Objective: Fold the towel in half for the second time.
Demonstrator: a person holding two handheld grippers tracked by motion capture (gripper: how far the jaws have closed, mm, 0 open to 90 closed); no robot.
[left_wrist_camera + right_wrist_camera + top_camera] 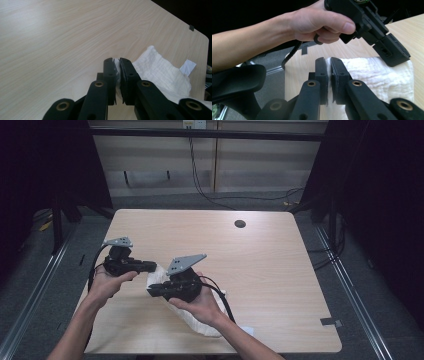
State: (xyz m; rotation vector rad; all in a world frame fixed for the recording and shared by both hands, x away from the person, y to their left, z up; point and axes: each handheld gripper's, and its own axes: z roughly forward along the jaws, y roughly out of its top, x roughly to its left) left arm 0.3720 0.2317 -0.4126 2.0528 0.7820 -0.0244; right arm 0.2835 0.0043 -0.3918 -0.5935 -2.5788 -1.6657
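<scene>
- Your left gripper (117, 63) is clamped on the white cloth's (162, 72) edge.
- Your right gripper (329, 62) pinches another edge.
- The cloth hangs between them, its far end on the table (250, 255).

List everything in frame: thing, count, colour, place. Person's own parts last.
white cloth: 1, white, near edge of the table, an edge pinched by each hand-held gripper
table: 1, light wood, centre of the high view
cable hole: 1, dark, far right part of the tabletop
tape piece: 1, grey, table's near right edge
white tag: 1, white, beside the cloth
wall cables: several, black, behind the table
left hand-held gripper: 1, black, jaws shut on a cloth edge
right hand-held gripper: 1, black, jaws shut on a cloth edge
left hand: 1, holding the left one
right hand: 1, holding the right one
</scene>
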